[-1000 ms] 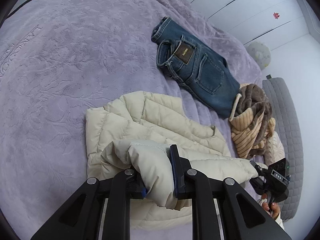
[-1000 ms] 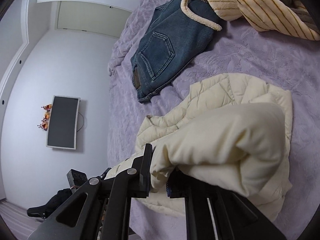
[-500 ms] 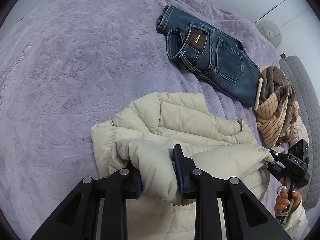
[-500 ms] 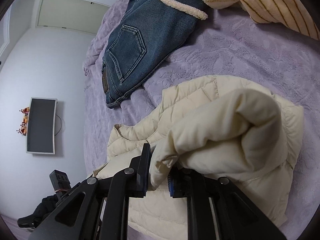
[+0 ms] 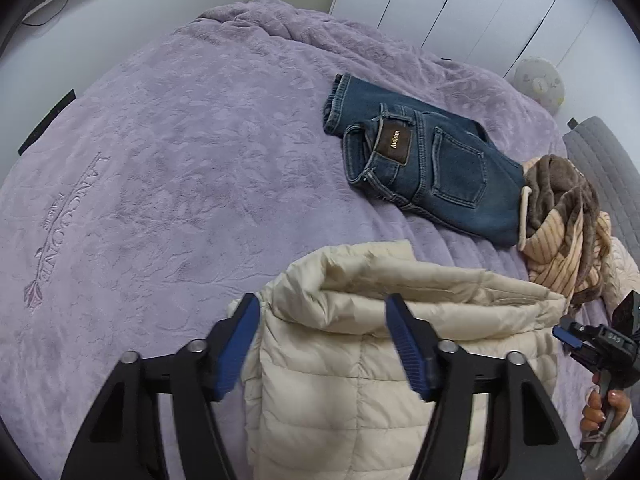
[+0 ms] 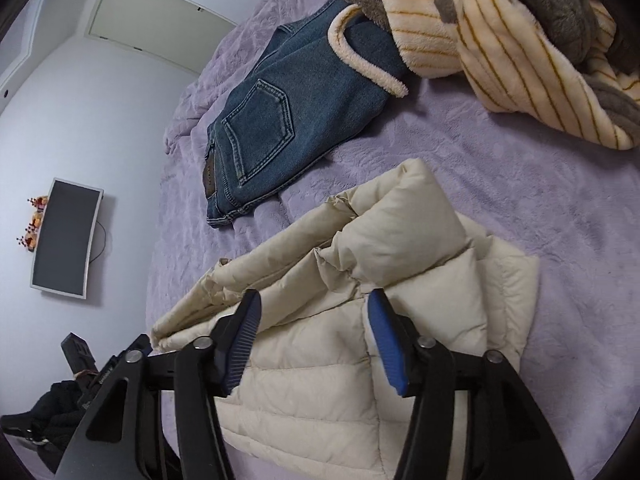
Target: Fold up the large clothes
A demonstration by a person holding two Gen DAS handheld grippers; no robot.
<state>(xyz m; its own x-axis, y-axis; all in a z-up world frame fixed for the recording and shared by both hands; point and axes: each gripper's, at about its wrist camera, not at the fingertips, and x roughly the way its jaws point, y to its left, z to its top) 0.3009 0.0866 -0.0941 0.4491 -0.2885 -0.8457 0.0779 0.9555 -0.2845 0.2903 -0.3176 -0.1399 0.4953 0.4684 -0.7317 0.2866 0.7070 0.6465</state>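
Note:
A cream quilted puffer jacket (image 5: 400, 360) lies folded over on the purple bedspread (image 5: 160, 180). It also shows in the right wrist view (image 6: 340, 352). My left gripper (image 5: 324, 320) is open just above the jacket's left part, holding nothing. My right gripper (image 6: 314, 316) is open above the jacket's other end, holding nothing. The right gripper also shows at the right edge of the left wrist view (image 5: 592, 344), held in a hand.
Folded blue jeans (image 5: 420, 168) lie farther back on the bed, also in the right wrist view (image 6: 288, 128). A brown and striped cream fleece garment (image 5: 564, 224) lies crumpled beside them (image 6: 500, 32). White wardrobe doors (image 5: 460, 8) stand behind. A monitor (image 6: 64, 240) hangs on the wall.
Both grippers were shut on folds of the jacket and carried them over. Now both have opened and let go, and the jacket lies folded on the bed.

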